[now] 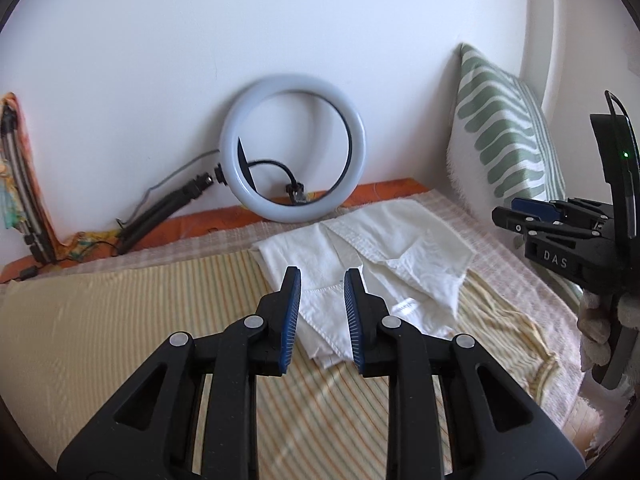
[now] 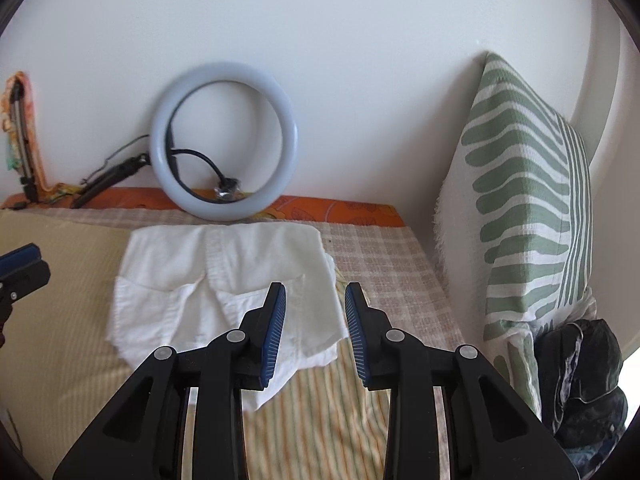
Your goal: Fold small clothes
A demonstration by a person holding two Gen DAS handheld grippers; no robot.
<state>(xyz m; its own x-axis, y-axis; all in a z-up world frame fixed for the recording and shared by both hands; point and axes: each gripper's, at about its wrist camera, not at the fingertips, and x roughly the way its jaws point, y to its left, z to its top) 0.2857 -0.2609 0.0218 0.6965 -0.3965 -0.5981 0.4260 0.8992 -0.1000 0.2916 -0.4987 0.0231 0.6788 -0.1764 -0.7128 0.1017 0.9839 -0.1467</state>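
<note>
A small white garment [image 1: 360, 252], seemingly a pair of shorts with a stitched waistband and hemmed legs, lies on the bed [image 1: 120, 312] towards the wall, spread over a yellow striped cloth [image 1: 328, 408] that itself covers a pink checked cover [image 2: 384, 256]. The garment is laid out roughly flat but not squared: in the left wrist view one panel is turned over the other and a hemmed corner points down towards the camera, so it looks partway through folding, or rumpled and waiting for a first fold; I cannot tell which.

The left tongs [image 1: 322, 280] hover above the near corner of the garment with their blue pads apart and nothing between them, apparently lined up to take that corner. The right tongs [image 2: 315, 294] also stand apart and empty, poised over the garment's right-hand edge where it meets the striped cloth. Holding one tool at each side suits a fold that lifts two points at once and carries them across.

A ring light [image 1: 294, 148] leans against the wall behind the garment, its stand [image 1: 164, 208] folded beside it, and a green-patterned pillow [image 2: 524, 208] stands on edge at the right, likely pushed aside to leave room. A dark crumpled garment [image 2: 588, 380] sits at the foot of the pillow.

The thin fabric will probably sag, so a pinch close to the hem should hold better.
</note>
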